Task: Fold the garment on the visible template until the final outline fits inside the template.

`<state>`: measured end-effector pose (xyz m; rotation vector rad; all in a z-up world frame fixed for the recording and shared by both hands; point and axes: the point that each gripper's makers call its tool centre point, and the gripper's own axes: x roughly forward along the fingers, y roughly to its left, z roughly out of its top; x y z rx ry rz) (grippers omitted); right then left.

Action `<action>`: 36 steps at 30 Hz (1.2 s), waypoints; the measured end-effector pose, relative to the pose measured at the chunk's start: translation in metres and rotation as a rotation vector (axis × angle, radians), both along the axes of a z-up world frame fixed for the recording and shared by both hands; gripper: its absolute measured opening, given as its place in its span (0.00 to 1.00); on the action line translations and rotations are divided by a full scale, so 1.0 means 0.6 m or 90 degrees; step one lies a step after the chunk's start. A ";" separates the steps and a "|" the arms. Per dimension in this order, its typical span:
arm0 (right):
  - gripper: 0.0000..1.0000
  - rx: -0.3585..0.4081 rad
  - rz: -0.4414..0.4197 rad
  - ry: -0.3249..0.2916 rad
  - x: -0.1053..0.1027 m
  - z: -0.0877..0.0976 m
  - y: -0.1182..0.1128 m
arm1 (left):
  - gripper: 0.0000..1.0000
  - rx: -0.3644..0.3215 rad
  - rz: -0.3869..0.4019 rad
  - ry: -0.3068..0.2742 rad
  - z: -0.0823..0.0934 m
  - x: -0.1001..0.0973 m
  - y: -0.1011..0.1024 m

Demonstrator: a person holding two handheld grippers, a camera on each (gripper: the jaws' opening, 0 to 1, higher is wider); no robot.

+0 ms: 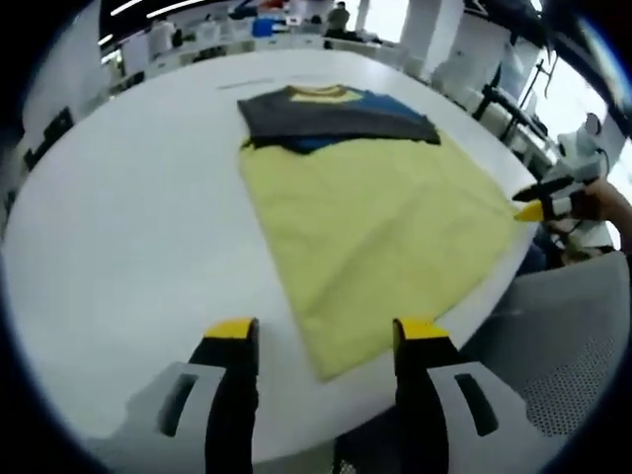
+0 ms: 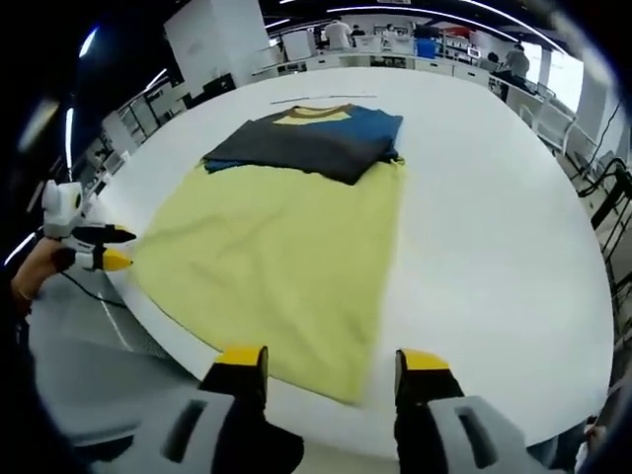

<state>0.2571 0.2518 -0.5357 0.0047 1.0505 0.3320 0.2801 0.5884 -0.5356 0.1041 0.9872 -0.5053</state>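
**Garment half folded, both grippers empty**

Garment (image 1: 380, 212) in the left gripper view: yellow body spread on the white table (image 1: 128, 237), dark sleeves folded across at 12 o'clock. Left gripper (image 1: 326, 336) gapes wide, holding nothing; the hem corner lies between its jaws.

Right gripper view: right gripper (image 2: 331, 363) equally wide, empty, above the hem. Template? Can't make one out. Soft, light, floppy cloth, so I'd pinch hem corners.

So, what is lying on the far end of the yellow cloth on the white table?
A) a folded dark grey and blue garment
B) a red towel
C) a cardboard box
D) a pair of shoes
A: a folded dark grey and blue garment with a yellow collar covers the far end of the yellow cloth.
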 end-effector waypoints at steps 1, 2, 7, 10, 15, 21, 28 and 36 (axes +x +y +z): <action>0.41 0.000 -0.002 0.002 -0.002 -0.001 -0.001 | 0.43 0.006 0.007 0.004 -0.002 -0.001 0.003; 0.38 -0.002 -0.002 0.003 -0.004 -0.001 -0.002 | 0.39 0.010 0.016 0.009 -0.003 -0.002 0.006; 0.25 -0.007 -0.004 0.009 -0.011 -0.006 -0.005 | 0.36 0.012 0.020 0.012 -0.004 -0.004 0.006; 0.18 -0.011 -0.006 0.014 -0.014 -0.008 -0.007 | 0.31 0.010 0.040 0.015 -0.004 -0.003 0.009; 0.07 -0.017 -0.024 0.013 -0.012 -0.008 -0.017 | 0.22 0.003 0.045 0.023 -0.005 -0.008 0.008; 0.02 -0.012 -0.034 0.017 -0.012 -0.012 -0.020 | 0.15 0.004 0.053 0.033 -0.007 -0.016 0.009; 0.00 -0.007 -0.031 0.019 -0.009 -0.012 -0.016 | 0.03 0.008 0.073 0.042 -0.010 -0.019 0.017; 0.00 -0.004 -0.027 0.020 -0.010 -0.009 -0.015 | 0.00 0.010 0.057 0.029 -0.005 -0.018 0.016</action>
